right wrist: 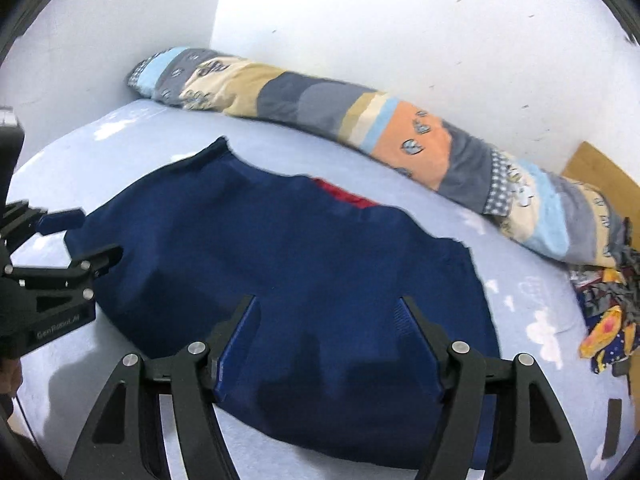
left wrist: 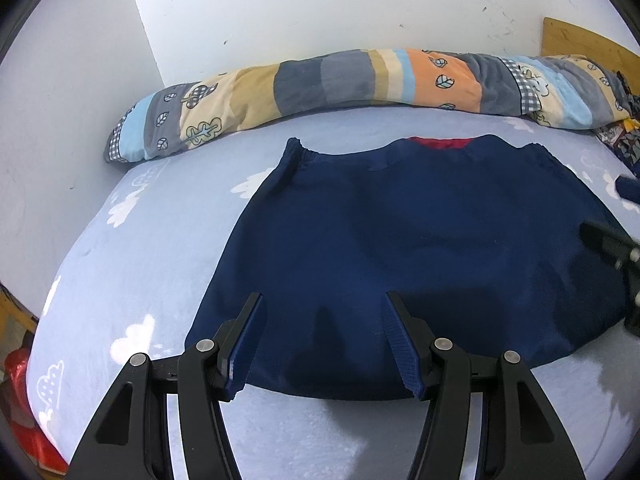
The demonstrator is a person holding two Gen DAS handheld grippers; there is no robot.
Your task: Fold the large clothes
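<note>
- Light is bright, cool and even, with soft shadows under both grippers on the navy garment [left wrist: 400, 232].
- The white wall [right wrist: 400, 20] is washed out.
- The right wrist view is motion-blurred.
- Fisheye bending and dark vignette at the edges.
</note>
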